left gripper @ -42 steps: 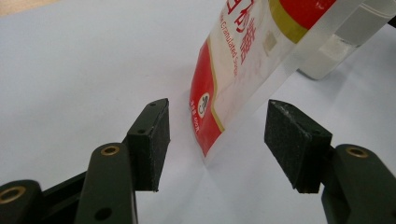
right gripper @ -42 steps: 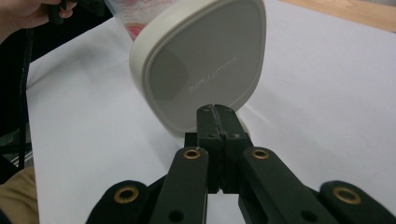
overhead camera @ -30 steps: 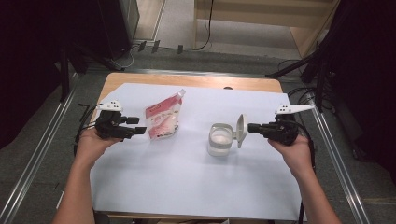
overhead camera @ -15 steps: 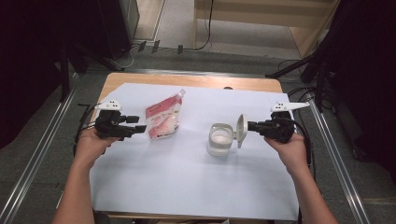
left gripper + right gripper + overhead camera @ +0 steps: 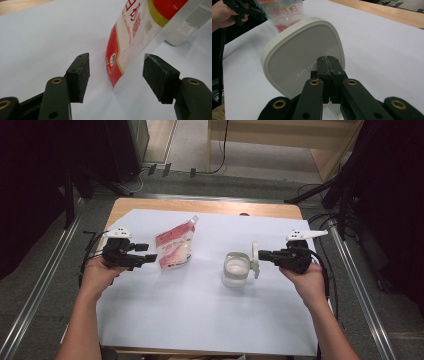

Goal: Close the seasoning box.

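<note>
Left claw: wide apart, holding nothing, at 9 o'clock on the counter.
Red pouch: lying just beside that claw's tips.
Right claw: squeezed tight on the white lid, at 3 o'clock.
Clear tub: near the middle, lid standing on edge beside it.

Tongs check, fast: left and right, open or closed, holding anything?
Left tongs: open, empty, jaws either side of the red-and-white pouch's bottom corner.
Right tongs: closed against the container's cream lid; a grip on it cannot be told.
</note>
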The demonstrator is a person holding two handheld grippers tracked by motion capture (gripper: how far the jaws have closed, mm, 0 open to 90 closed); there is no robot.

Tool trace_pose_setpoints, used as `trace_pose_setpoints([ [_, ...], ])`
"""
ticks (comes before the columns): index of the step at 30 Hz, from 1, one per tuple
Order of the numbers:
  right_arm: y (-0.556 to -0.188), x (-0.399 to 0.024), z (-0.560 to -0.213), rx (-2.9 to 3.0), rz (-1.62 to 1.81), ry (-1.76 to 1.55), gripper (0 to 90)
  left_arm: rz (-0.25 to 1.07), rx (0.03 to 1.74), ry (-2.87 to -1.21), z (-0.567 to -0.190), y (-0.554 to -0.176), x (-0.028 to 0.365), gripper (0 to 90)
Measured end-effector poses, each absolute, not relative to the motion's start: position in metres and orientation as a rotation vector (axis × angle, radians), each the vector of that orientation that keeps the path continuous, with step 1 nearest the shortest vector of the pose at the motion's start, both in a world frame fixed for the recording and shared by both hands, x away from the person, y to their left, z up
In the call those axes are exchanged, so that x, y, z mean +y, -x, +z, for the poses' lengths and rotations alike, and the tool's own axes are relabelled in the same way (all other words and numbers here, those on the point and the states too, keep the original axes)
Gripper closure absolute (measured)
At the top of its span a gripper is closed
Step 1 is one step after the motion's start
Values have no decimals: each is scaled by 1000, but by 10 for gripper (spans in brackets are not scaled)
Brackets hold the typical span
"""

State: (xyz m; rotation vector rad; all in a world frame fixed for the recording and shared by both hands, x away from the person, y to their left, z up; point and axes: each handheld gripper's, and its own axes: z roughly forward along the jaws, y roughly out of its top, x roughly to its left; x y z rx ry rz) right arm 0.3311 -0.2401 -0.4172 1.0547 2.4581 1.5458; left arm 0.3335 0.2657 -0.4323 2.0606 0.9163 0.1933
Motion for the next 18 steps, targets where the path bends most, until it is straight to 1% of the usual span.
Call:
trace_pose_setpoints([
  [4,-330,-231,-418,2479,1528,-1039,897,224,913,-2062,-433,-333,266,390],
  [11,-329,-219,-417,2511,1511,-988,886,202,927,-2064,-434,-334,266,378],
  [13,-328,-217,-417,2518,1508,-980,851,201,931,-2059,-434,-334,266,377],
  [15,-327,-216,-416,2516,1497,-977,767,197,946,-2057,-435,-335,266,371],
  [18,-325,-215,-415,2516,1496,-946,697,186,965,-2048,-433,-335,265,354],
])
